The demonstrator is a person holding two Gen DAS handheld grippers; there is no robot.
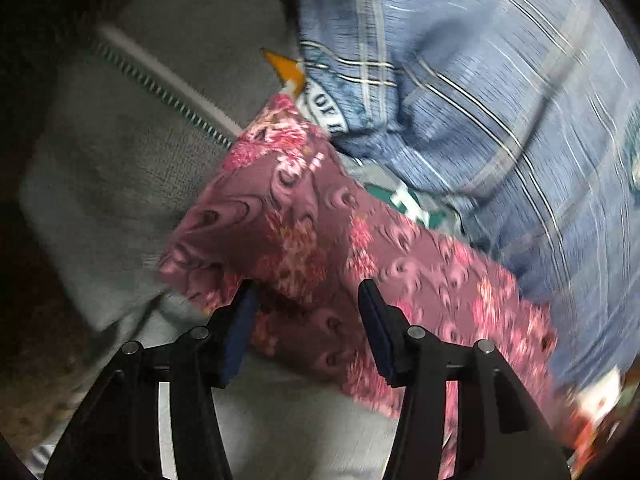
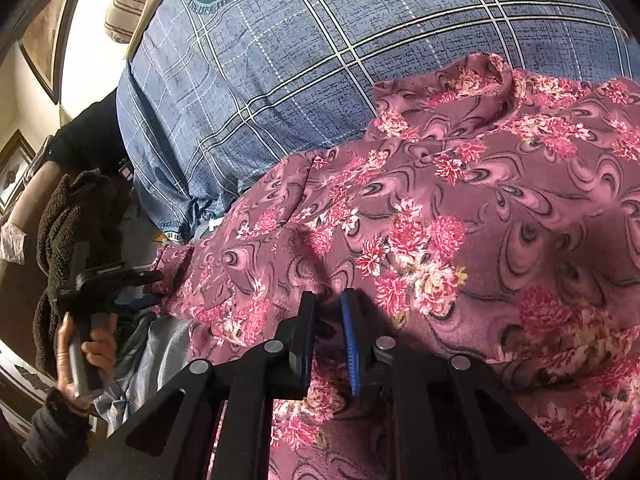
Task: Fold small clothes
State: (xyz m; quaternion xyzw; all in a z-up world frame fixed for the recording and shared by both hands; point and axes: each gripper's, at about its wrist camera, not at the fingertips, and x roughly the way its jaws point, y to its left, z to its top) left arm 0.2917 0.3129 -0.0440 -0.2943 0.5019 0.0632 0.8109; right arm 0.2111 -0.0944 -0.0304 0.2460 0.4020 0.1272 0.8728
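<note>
A maroon floral garment (image 2: 460,208) lies spread over the blue plaid bedding, wrinkled, with its hemmed edge at the far side. My right gripper (image 2: 329,298) stands over its near part, the jaws almost together with a raised fold of the fabric pinched between them. In the left wrist view a folded corner of the same floral garment (image 1: 304,240) lies just beyond my left gripper (image 1: 307,286), whose jaws stand wide apart without pressing the cloth. The right wrist view also shows the left gripper (image 2: 154,288) at the garment's left edge, held by a person's hand (image 2: 88,348).
Blue plaid bedding (image 2: 304,60) bulges behind the garment. A grey knit garment with a zipper (image 1: 132,152) lies left of it, over light grey cloth (image 2: 160,352). A dark brown fuzzy cloth (image 2: 76,216) and framed pictures (image 2: 16,160) are at the far left.
</note>
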